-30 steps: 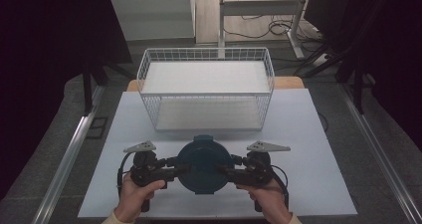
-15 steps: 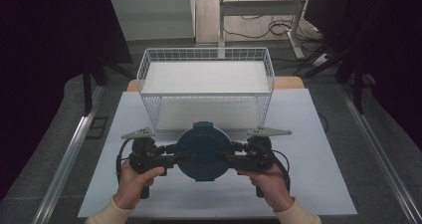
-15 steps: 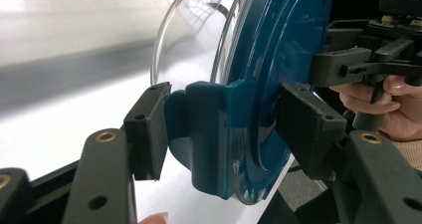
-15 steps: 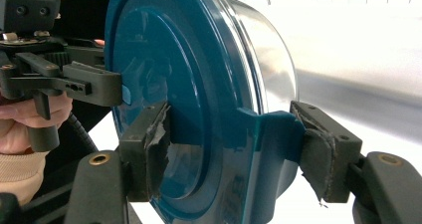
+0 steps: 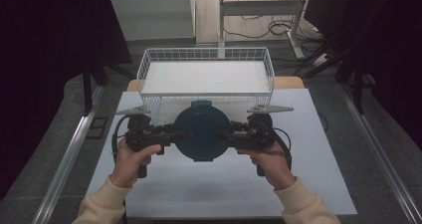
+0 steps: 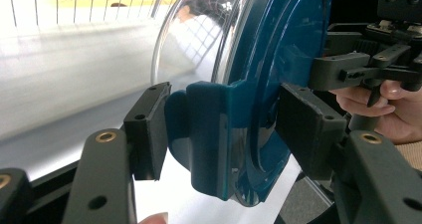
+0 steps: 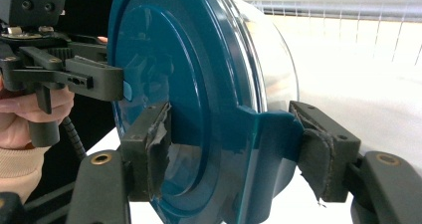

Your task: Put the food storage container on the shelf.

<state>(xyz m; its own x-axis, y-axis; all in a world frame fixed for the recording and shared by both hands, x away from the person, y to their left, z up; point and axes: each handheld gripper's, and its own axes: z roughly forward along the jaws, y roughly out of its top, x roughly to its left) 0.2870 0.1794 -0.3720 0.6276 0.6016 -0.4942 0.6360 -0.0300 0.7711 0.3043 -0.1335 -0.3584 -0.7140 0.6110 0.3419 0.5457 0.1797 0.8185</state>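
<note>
A round container (image 5: 201,132) with a dark teal lid and a clear bowl hangs above the white table, just in front of the wire basket. My left gripper (image 5: 175,133) is shut on the lid's left side tab, and my right gripper (image 5: 230,133) is shut on the opposite tab. In the left gripper view the black pads (image 6: 149,129) press on the teal tab from both sides, with the clear bowl (image 6: 199,40) to the left. In the right gripper view the worn pads (image 7: 318,157) clamp the other tab of the lid (image 7: 164,59). The container is tilted on edge in both gripper views.
A white wire basket (image 5: 206,52) with a white floor stands at the far side of the table (image 5: 224,189). Dark floor, metal rails and desk legs with cables surround the table. The person's hands and cream sleeves enter from the bottom.
Both hands have risen and moved away from the person toward the basket, carrying the container between them. The grips look the same.
</note>
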